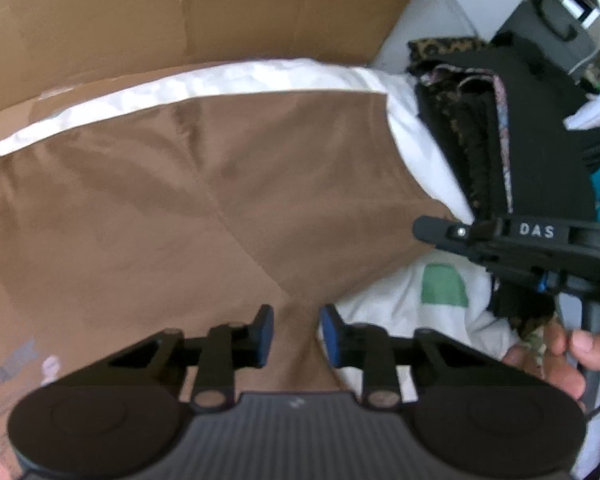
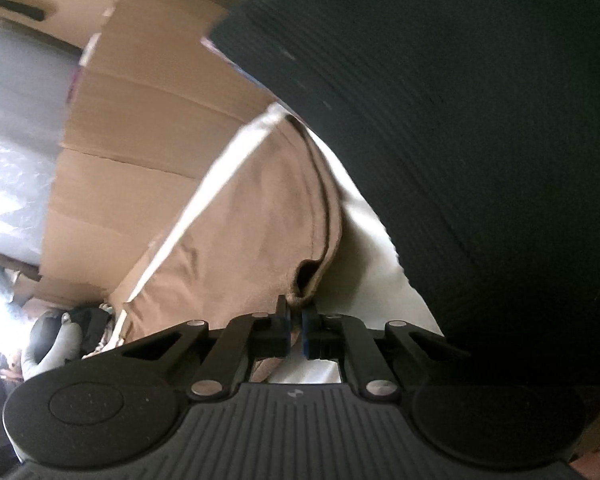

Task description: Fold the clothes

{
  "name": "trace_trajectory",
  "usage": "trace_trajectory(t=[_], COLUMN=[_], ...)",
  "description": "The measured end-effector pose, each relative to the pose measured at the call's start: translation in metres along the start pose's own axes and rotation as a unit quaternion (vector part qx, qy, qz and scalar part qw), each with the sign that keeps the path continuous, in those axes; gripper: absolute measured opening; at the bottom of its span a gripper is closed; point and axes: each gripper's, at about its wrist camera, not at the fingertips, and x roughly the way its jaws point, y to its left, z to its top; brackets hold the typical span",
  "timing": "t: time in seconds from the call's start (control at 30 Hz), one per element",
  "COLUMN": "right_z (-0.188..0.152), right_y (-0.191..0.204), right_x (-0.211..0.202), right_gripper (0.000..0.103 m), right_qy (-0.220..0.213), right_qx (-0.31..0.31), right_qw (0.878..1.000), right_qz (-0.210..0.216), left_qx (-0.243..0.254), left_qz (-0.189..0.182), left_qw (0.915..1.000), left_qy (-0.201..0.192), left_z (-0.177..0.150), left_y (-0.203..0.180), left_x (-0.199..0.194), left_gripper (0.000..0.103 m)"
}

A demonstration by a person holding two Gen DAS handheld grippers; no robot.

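Now the right tool [image 2: 295,326] is pinching shut on the hem of the brown knit garment [image 1: 204,200], which is lying spread over a white sheet [image 1: 414,140]. The left tool [image 1: 296,334] is narrowing around a raised fold of it, pads [image 1: 265,332] seemingly not pressing yet, likely so both can be lifting one edge together.

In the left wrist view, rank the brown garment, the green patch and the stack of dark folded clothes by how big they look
1. brown garment, filling most of the middle of the view.
2. stack of dark folded clothes at right, partly cut off by the right gripper, so its full extent is unsure.
3. green patch, clearly smallest.
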Motion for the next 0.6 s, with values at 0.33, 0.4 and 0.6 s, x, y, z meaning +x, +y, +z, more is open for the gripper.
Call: trace_trajectory(t=[0.33,0.4,0.6], right_z=[0.003,0.003,0.008], right_y=[0.022,0.028,0.048], right_x=[-0.002,-0.001,0.001], right_gripper=[0.003,0.003,0.003], right_qy=[-0.007,-0.006,-0.001], right_qx=[-0.037,-0.045,-0.072], right_qw=[0.999,0.999,0.996], right_qz=[0.018,0.023,0.053], left_qx=[0.029,0.042,0.045], left_qz=[-0.005,-0.004,-0.008], left_qw=[0.9996,0.9991,0.999], left_qy=[0.002,0.0,0.002], left_z=[-0.015,-0.016,-0.021], left_y=[0.005,0.004,0.002], left_x=[0.019,0.02,0.029], left_gripper=[0.008,0.009,0.006])
